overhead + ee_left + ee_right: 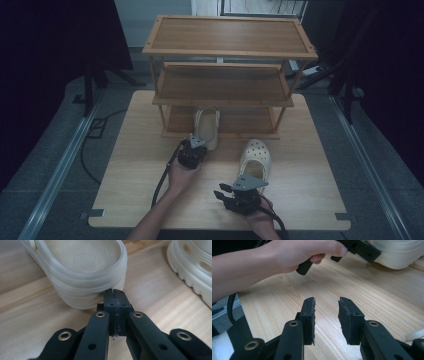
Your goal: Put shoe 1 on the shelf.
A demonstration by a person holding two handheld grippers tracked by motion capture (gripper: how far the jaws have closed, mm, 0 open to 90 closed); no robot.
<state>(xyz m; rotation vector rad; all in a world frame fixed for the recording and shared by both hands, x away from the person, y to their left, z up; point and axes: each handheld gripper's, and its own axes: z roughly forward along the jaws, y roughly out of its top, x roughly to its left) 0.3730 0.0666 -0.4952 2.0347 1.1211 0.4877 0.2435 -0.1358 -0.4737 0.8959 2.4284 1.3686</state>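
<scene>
Two pale clogs sit on the desk (pixel 140 165) in front of a three-tier wooden rack (pixel 227 75). One clog (pixel 206 127) lies with its toe under the rack's lowest shelf; the left hand-held gripper (pixel 113 293) is clenched, its tips touching that clog's heel. The other clog (pixel 255 157) lies to the right of the first. Near it, the right hand-held gripper (pixel 326 305) hovers released, jaws apart, grasping nothing.

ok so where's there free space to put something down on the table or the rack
The rack's top shelf and middle shelf are bare. On the table, the left side and the right side beyond the shoe with holes are free. It is crowded at the bottom shelf front, where the left gripper sits at the other shoe, and near the right gripper.
</scene>
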